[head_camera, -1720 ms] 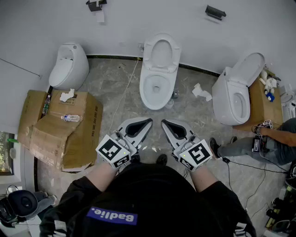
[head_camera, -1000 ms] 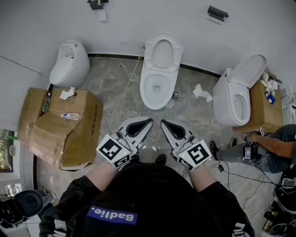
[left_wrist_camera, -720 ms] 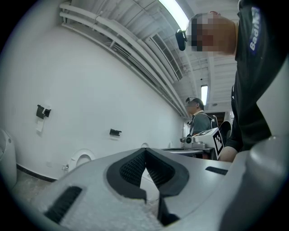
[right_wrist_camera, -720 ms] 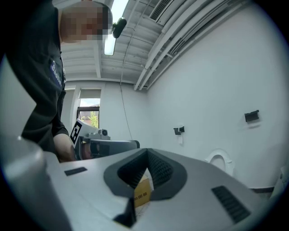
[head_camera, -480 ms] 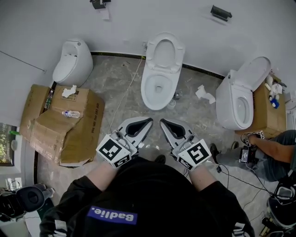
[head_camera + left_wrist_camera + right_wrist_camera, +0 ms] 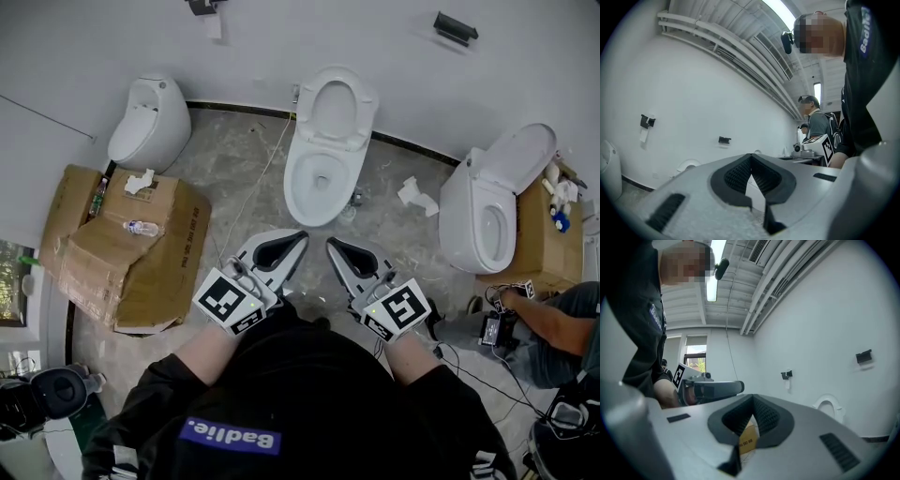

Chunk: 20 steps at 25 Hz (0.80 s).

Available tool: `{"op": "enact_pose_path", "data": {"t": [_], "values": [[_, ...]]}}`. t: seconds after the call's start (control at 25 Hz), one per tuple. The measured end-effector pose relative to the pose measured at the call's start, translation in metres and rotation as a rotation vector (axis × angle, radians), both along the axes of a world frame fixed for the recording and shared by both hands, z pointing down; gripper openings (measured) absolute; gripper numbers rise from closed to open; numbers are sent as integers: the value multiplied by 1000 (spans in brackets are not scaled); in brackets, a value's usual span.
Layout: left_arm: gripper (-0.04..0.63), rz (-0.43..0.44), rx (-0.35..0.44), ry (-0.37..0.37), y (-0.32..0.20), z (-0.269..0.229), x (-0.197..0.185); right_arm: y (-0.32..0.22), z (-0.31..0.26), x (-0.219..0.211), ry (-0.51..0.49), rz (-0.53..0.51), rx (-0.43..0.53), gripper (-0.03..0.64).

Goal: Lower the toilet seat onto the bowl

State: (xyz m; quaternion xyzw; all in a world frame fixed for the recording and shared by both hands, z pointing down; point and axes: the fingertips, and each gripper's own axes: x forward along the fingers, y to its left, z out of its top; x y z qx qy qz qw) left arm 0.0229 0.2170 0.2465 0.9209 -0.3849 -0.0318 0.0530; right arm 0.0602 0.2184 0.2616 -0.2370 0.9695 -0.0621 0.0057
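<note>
While its seat (image 6: 355,103) stands raised, tissue (image 6: 417,197) flanks the toilet (image 6: 317,192).

Shirt: black shirt (image 6: 300,394) behind both grippers, its sleeves (image 6: 155,386) ending above the forearms.
Patch: blue-violet patch (image 6: 230,436) with white letters on the shirt front.
Left gripper (image 6: 302,236): pale grey shell tapering to a point, with a black-edged opening.
Right gripper (image 6: 330,245): same grey shell and shape.
Marker cubes: white with black square patterns at each gripper's rear, left (image 6: 225,302) and right (image 6: 398,309), each with a small green light.
Pads (image 6: 736,174): black and ribbed, lining the jaws' inner faces.
</note>
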Motion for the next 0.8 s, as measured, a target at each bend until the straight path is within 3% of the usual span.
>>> {"op": "enact_pose_path", "data": {"t": [0.32,0.8], "values": [[15,29,10,20,-64,4,-19,-59,8,-19,26,32,-7,26],[15,134,29,-14,-190,2,-76,-180,7,-79,50,113,-10,26]]}}
